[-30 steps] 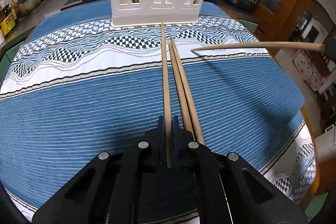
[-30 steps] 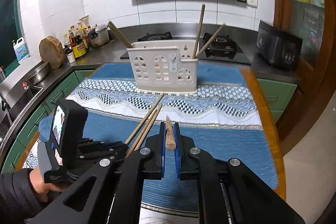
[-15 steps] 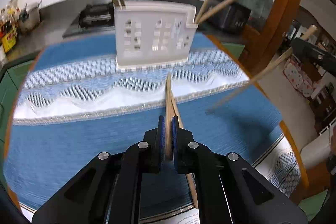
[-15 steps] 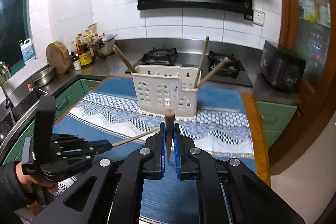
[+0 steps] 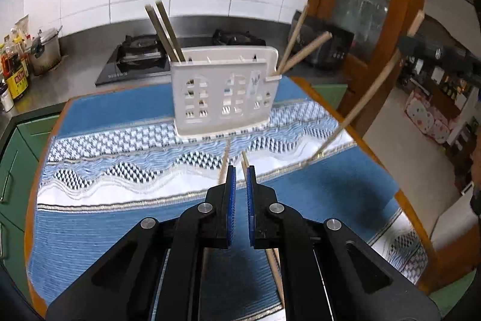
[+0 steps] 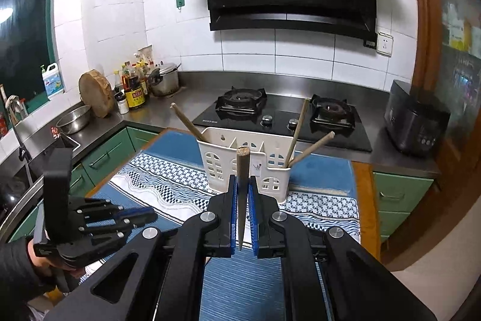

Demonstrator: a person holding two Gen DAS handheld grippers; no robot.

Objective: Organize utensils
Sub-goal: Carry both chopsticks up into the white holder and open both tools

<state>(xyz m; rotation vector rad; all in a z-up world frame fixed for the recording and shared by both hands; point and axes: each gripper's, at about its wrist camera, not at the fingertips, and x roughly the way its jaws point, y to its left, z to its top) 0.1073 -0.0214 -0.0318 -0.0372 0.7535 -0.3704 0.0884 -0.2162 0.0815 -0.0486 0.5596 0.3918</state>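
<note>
On a blue patterned cloth (image 5: 120, 215) stands a white slotted holder (image 5: 222, 92), some chopsticks already leaning inside. Right claw (image 6: 241, 185) is clamped on one pale wooden chopstick (image 6: 242, 170) near its blunt end, the tapered tip hanging free above the cloth. Left claw (image 5: 239, 173) has its jaws nearly together, with nothing visible between them. Loose chopsticks (image 5: 223, 167) lie beneath it. Each looks light, stiff and smooth — likely to pivot, so best gripped near the thick end.

Wooden chopstick (image 6: 242, 170) upright before white holder (image 6: 240, 167)
</note>
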